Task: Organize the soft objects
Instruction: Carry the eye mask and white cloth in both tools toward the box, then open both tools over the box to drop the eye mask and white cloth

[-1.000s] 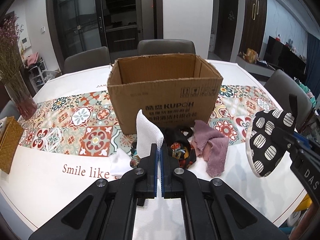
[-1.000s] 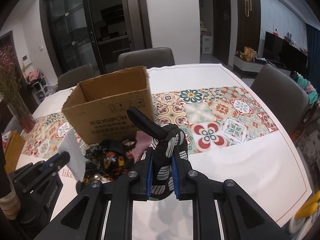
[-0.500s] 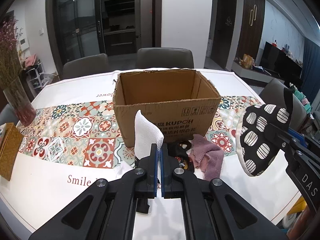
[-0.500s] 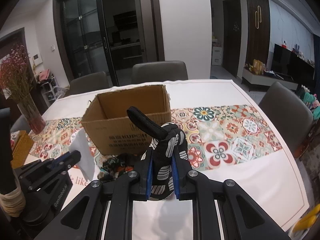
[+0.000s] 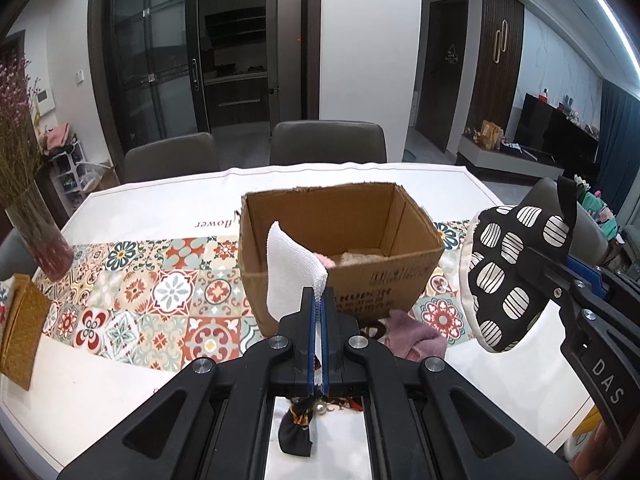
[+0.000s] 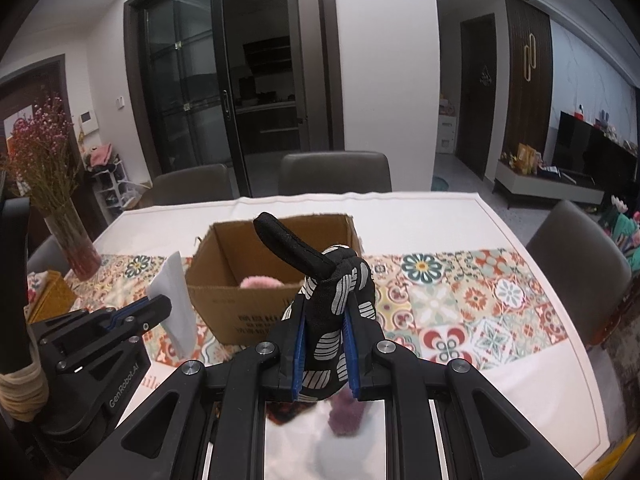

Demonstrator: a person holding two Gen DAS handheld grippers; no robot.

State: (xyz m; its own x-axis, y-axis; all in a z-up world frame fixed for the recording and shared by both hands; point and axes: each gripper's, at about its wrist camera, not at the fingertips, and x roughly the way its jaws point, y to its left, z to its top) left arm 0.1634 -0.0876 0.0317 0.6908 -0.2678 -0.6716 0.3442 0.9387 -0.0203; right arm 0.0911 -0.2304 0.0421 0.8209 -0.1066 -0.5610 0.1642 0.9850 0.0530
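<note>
Left wrist view: pinching a white cloth [image 5: 290, 270] flat in the left gripper [image 5: 317, 300], jaws fully shut on it, now lifted higher and looking down into the cardboard box [image 5: 340, 256] instead of at its front. Right gripper [image 6: 323, 320] also risen, clamping the spotted oven mitt [image 6: 340, 292] between narrow jaws. Probably heading for a drop into the box. Still leaving the purple cloth [image 5: 412, 336] and a dark patterned fabric [image 5: 298, 428] on the table [image 5: 120, 384].

Black gripper [image 5: 318, 312] frames carry blue-edged fingers [image 6: 298, 344], silver screws, white lettering.
</note>
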